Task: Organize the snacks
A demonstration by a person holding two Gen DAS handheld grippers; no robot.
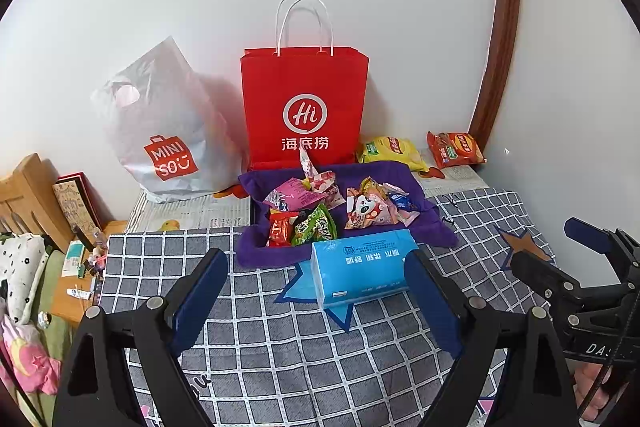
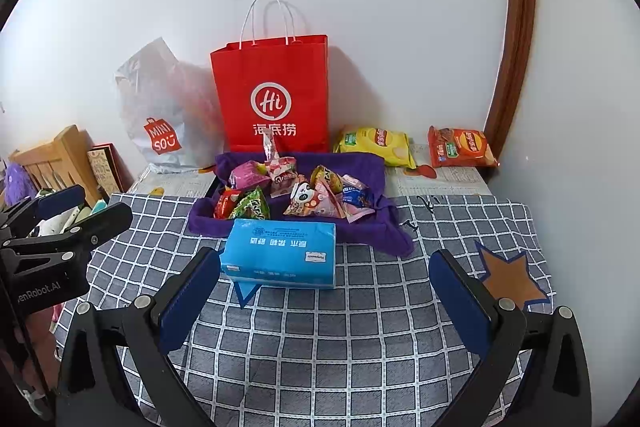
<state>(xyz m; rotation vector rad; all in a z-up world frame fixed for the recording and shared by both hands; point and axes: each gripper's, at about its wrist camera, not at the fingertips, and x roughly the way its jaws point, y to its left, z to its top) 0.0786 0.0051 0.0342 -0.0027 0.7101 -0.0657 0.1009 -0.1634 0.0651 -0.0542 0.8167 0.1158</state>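
While both grippers are held low over the checked cloth (image 1: pixel 320 347), angled downward toward the far wall, nothing is gripped by either. The left gripper (image 1: pixel 320 291) is seen with its blue-padded jaws spread wide, and the blue tissue pack (image 1: pixel 362 269) lies on the cloth beyond the tips, framed between them but not touched. The right gripper (image 2: pixel 325 283) is likewise held with its jaws wide apart, the same tissue pack (image 2: pixel 280 253) lying just beyond its left finger. Each gripper is partly caught at the edge of the other's view, and part of a hand (image 1: pixel 596 387) is glimpsed beneath the right one.

A shallow tray draped in purple cloth (image 1: pixel 432 227) is placed just behind the tissue pack. Small wrapped snacks are heaped in it: a green packet (image 1: pixel 316 225), a red packet (image 1: pixel 280 229), pink packets (image 1: pixel 296 197) and a panda-printed packet (image 1: pixel 366 211). A red paper bag (image 1: pixel 304 107) is stood upright against the wall directly behind the tray, with a grey plastic shopping bag (image 1: pixel 168 135) slumped to its left. A yellow chip bag (image 1: pixel 392 151) and an orange chip bag (image 1: pixel 456 149) are laid flat near the wall, to the right of the red bag.

What is inside either bag cannot be seen. The tray's own walls are hidden by the purple cloth, and the print on the small packets is too small to be read.
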